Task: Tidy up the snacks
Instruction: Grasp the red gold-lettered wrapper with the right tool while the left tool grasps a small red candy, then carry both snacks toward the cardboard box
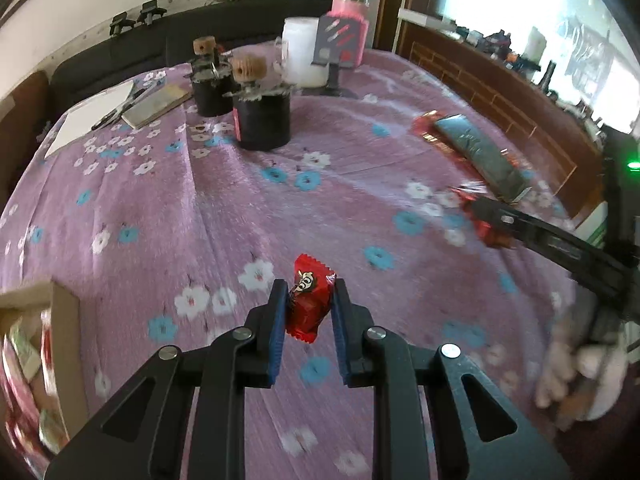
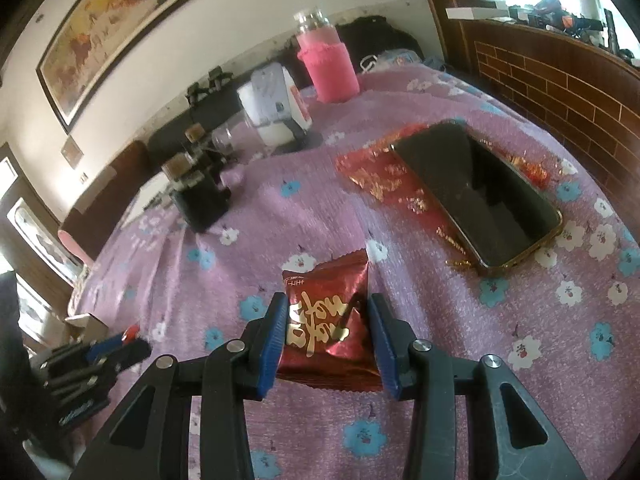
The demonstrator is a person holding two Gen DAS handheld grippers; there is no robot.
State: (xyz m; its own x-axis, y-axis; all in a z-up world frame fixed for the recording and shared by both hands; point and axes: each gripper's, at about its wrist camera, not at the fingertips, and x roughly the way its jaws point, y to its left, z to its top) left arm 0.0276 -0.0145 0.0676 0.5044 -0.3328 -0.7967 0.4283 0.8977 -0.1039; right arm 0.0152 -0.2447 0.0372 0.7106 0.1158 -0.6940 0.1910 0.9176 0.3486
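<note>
Snacks held in both grippers above the flowered counter (image 1: 224,208).
Your left gripper (image 1: 307,300) fingers pinch the small red candy (image 1: 306,300) by its edges; your right gripper (image 2: 328,332) grips the dark red packet (image 2: 332,320) loosely, so either may slip.

Two red snack packets (image 1: 306,300) (image 2: 328,328), gripped.

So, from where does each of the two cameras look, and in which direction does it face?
Left wrist view: sits on the left claw, looking forward and down over the floral tablecloth; its claw is shut on a small red candy; the right claw shows at right.
Right wrist view: sits on the right claw, facing the phone; it grips a dark red snack packet; the left claw shows at lower left.
Shared: tablecloth, phone, pink bottle, black jars.
</note>
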